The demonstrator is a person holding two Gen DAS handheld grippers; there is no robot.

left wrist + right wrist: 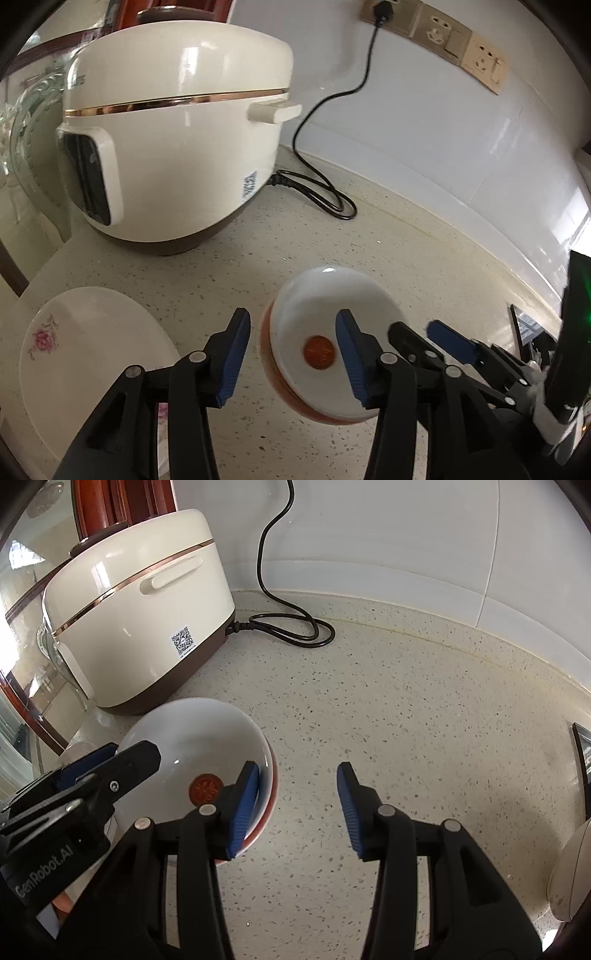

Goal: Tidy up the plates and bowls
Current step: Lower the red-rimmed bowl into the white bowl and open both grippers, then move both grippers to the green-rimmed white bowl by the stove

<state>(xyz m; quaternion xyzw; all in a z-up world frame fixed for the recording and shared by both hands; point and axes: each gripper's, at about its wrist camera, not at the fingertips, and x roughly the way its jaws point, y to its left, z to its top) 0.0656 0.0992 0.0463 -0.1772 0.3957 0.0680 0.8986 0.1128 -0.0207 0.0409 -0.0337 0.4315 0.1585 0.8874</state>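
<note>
A white bowl (325, 306) with an orange outside and a red seal mark inside is tilted above the speckled counter. My left gripper (291, 354) is open, with its right finger inside the bowl and its left finger outside, left of the rim. My right gripper (295, 805) is open, with its left finger over the bowl's (195, 734) right rim; whether it touches is unclear. The right gripper also shows in the left wrist view (421, 339) just right of the bowl. A white plate (85, 354) with a pink flower lies at the left.
A cream rice cooker (173, 147) stands at the back left, its black cord (321, 192) looped on the counter (406, 720) by the tiled wall. Wall sockets (436, 33) are above. A dark device (576, 332) stands at the right edge. A pale rounded object (572, 878) sits at the right edge.
</note>
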